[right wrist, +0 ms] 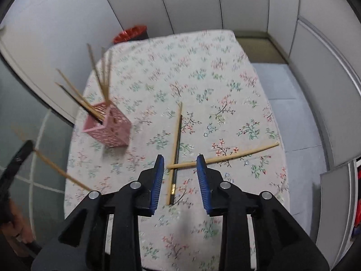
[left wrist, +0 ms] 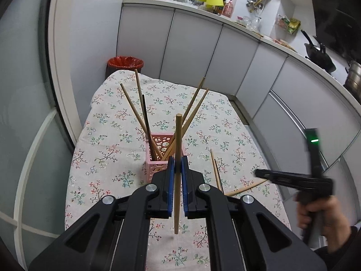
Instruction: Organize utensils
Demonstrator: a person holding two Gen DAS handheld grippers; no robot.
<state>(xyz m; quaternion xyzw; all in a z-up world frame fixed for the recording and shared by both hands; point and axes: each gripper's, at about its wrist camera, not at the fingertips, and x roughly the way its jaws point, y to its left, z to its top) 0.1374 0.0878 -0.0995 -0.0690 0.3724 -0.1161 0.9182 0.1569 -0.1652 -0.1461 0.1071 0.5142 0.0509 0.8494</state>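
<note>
A pink perforated holder (left wrist: 158, 155) (right wrist: 108, 126) stands on the flowered tablecloth with several chopsticks (left wrist: 137, 110) leaning out of it. My left gripper (left wrist: 178, 164) is shut on a wooden chopstick (left wrist: 178, 174), held upright just in front of the holder; the same chopstick shows at the left of the right wrist view (right wrist: 61, 171). My right gripper (right wrist: 179, 164) is open and empty above three loose chopsticks on the cloth: a wooden one (right wrist: 176, 144) beside a dark one (right wrist: 177, 158), and a wooden one (right wrist: 237, 154) lying across them.
The table (left wrist: 112, 117) ends near white cabinet doors (left wrist: 191, 49) at the back and right. A red-lined bin (left wrist: 125, 63) stands behind the table's far left corner. A glass door (left wrist: 27, 113) is on the left. The counter above holds kitchen clutter.
</note>
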